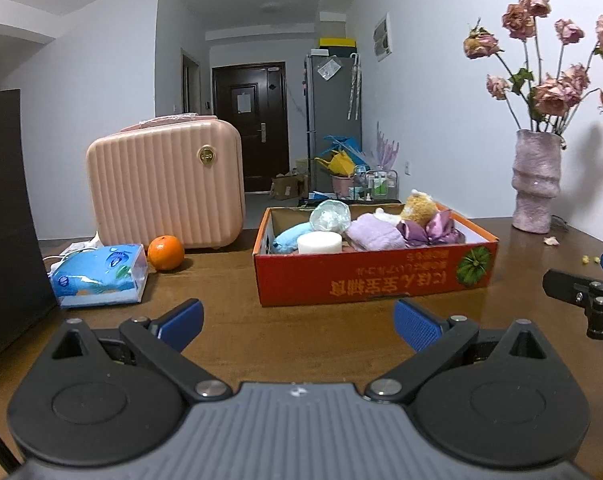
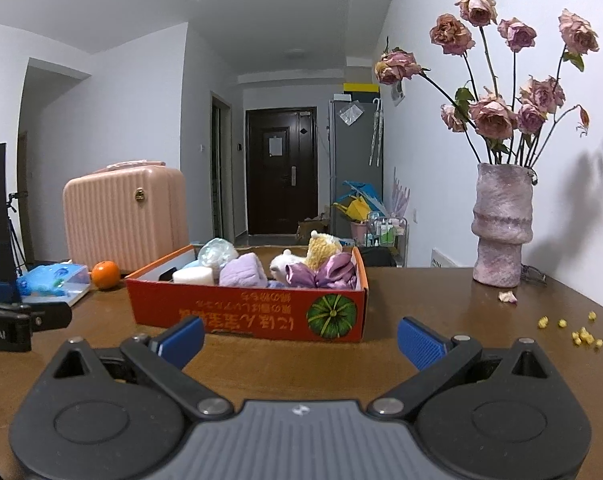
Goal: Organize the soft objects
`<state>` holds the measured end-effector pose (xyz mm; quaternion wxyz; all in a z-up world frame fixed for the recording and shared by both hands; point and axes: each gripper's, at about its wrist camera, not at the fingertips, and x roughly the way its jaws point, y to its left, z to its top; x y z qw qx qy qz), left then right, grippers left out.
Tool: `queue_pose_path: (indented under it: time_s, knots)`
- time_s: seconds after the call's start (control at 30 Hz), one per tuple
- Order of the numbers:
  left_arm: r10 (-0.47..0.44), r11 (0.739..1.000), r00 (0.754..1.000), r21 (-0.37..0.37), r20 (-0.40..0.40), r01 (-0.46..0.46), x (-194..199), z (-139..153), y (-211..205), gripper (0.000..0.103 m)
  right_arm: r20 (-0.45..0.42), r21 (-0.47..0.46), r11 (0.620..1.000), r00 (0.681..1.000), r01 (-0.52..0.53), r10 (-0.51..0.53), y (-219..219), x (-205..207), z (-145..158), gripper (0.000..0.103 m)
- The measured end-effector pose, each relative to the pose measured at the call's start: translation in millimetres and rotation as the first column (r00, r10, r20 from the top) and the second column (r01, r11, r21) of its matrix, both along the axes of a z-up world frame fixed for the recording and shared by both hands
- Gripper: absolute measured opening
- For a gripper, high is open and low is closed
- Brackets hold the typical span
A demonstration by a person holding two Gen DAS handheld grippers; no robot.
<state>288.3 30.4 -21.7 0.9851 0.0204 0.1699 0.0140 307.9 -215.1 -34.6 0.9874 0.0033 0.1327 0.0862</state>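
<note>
Soft objects are sitting packed together in the red cardboard box (image 1: 373,276) that is resting on the brown wooden surface (image 1: 229,320), straight ahead of both grippers. Inside it, a folded lavender towel (image 1: 375,232) is lying in the middle, with a shiny purple satin bow (image 1: 429,232) just to its right and a yellow plush toy (image 1: 419,208) poking up behind them. A white round sponge (image 1: 319,243) is sitting at the near left of the box, touching a light blue soft toy (image 1: 291,238), and a crumpled clear plastic bag (image 1: 330,216) is standing behind those.

The left gripper (image 1: 299,324) is hovering low over the surface on the near side of the box, its blue-padded fingers spread wide apart and holding nothing. The right gripper (image 2: 301,340) is doing the same, wide open and empty, with the box's pumpkin picture showing between its pads.

To the left of the box, an orange (image 1: 166,253) is resting just beside a blue tissue pack (image 1: 99,276), and a pink ribbed suitcase (image 1: 165,182) is standing behind them. At the far right, a pink vase (image 2: 501,226) of dried roses (image 2: 491,114) is standing near the wall, with a fallen petal (image 2: 507,297) and yellow crumbs (image 2: 581,334) scattered close by.
</note>
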Motion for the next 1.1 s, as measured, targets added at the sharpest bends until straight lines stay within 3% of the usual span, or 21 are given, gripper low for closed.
queue_pose_path:
  time_s: [0.33,0.63,1.1]
  knots:
    - [-0.015,0.999,1.0,0.036,-0.023,0.016,-53.6,-6.1,-9.4,0.103,-0.025,0.026,0.999,0.999,-0.026,0.027,1.0,-52.8,7.6,0.103]
    - [-0.053,0.999,0.998,0.006,-0.015,0.053,-95.4,-5.1,-12.9,0.103,-0.029,0.001,1.0,0.999,-0.029,0.029,6.4,-82.4,18.0,0.103]
    - [-0.043,0.999,0.998,0.001,0.043,0.043,-116.5,6.5,-10.4,0.103,-0.036,-0.004,0.999,0.999,-0.038,0.038,8.4,-103.1,22.6,0.103]
